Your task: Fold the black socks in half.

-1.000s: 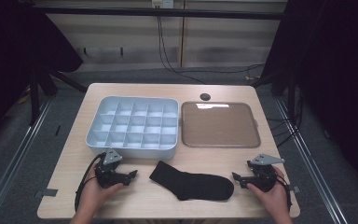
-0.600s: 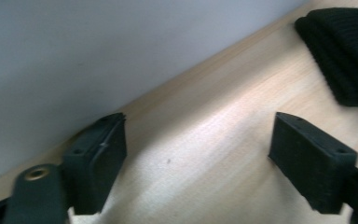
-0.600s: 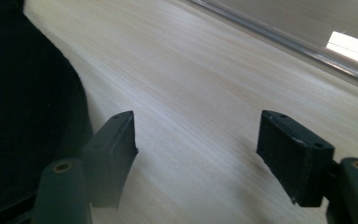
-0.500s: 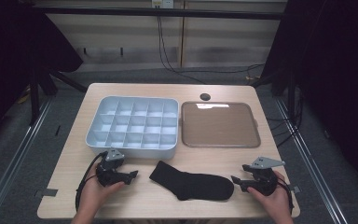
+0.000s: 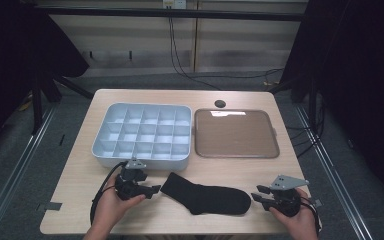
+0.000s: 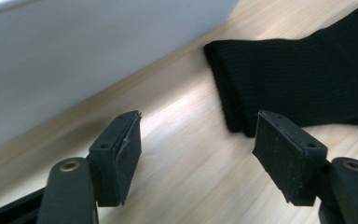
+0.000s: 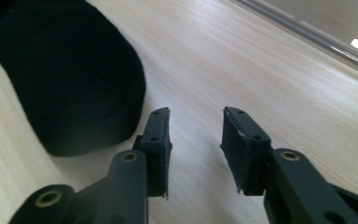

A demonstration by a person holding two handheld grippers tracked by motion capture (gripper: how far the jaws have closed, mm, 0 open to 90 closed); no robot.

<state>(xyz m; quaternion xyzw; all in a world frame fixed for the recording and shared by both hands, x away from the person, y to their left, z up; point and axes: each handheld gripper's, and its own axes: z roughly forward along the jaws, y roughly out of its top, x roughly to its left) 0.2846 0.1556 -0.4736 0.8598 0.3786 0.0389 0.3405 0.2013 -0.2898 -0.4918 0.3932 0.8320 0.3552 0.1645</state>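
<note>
We see the table (image 5: 80,180) evenly lit from above against dark surroundings, glare on the brown tray (image 5: 236,134), and soft blur in both gripper views.

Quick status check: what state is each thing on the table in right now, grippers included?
Black sock: lying flat on the table, unfolded, held by neither gripper.
Compartment box: upright, every cell empty.
Brown tray: flat, nothing in it.
Left gripper: open, jaws just closing, nothing between them, near the sock's cuff.
Right gripper: open, jaws just closing, nothing between them, beside the toe.
</note>
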